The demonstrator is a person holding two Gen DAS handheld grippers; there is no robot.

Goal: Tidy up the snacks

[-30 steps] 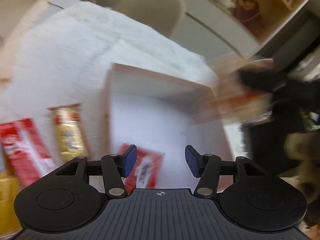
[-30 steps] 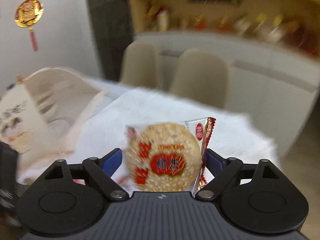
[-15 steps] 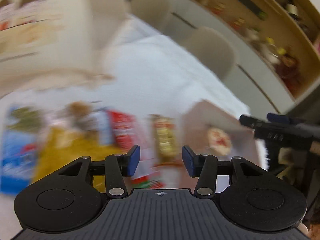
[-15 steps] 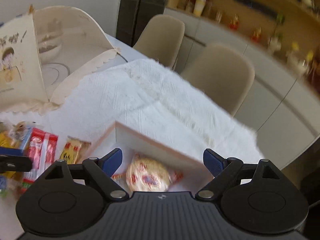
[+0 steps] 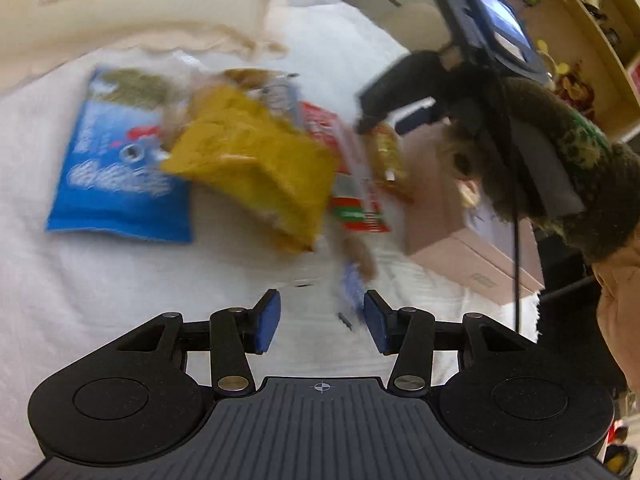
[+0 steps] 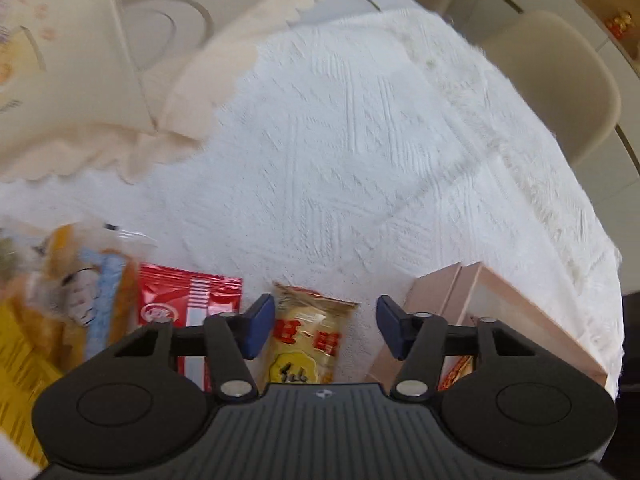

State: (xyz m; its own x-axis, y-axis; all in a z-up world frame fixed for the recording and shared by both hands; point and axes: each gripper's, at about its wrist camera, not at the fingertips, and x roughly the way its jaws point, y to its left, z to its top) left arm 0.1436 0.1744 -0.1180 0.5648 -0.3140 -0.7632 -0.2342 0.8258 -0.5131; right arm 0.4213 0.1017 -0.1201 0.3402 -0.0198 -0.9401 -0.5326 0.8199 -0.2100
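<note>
Snacks lie on a white cloth. In the right wrist view my right gripper [image 6: 326,328] points down over a gold packet [image 6: 308,340]. Its jaws are closing with the packet between them, and the pads do not press it. A red packet [image 6: 188,304] lies to its left, an open pink box [image 6: 500,304] to its right. My left gripper [image 5: 320,316] is open and holds nothing; a small blurred packet [image 5: 354,284] lies just beyond its right fingertip. Further off sit a blue bag [image 5: 116,172], a yellow bag [image 5: 256,164] and the gold packet [image 5: 386,152].
A beige mesh food cover [image 6: 80,60] stands at the back left of the table. Two beige chairs [image 6: 552,76] are behind the far edge. A person's dark sleeve [image 5: 560,152] crosses above the pink box [image 5: 460,248]. The cloth's edge runs just right of the box.
The right gripper let the round cracker go into the pink box, then moved left and down over the gold packet. The left gripper swung left from the box to the snack pile.
</note>
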